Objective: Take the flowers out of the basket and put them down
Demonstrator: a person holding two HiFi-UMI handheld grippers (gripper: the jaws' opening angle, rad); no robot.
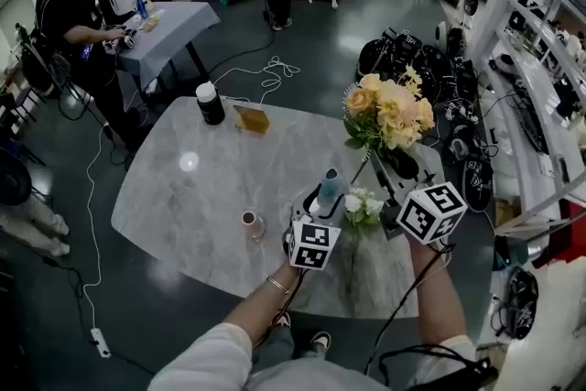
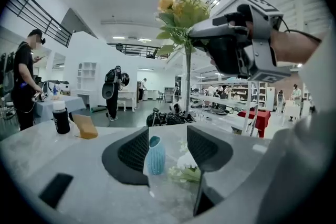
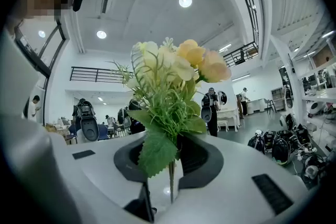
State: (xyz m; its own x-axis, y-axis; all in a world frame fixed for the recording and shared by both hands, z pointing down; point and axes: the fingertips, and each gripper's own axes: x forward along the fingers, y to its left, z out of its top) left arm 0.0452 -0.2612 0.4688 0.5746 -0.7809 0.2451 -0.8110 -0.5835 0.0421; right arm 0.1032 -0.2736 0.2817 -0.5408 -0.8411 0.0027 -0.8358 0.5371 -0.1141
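My right gripper (image 1: 383, 162) is shut on the stem of a bouquet of yellow and peach flowers (image 1: 389, 110), held above the marble table (image 1: 174, 206). The right gripper view has the stem (image 3: 170, 178) between the jaws and the blooms (image 3: 176, 68) above them. In the left gripper view the bouquet (image 2: 178, 10) hangs high in the right gripper (image 2: 199, 34). A small blue vase (image 1: 330, 186) stands by a bunch of white flowers (image 1: 363, 206) lying on the table. My left gripper (image 1: 320, 201) is open, with the vase (image 2: 155, 155) seen near its left jaw, untouched.
On the table's far side stand a black bottle with a white cap (image 1: 210, 103) and an amber block (image 1: 251, 118); a small pink cup (image 1: 252, 224) is near my left arm. Gear and cables crowd the floor at right (image 1: 412, 59). A person (image 1: 69, 27) works at another table.
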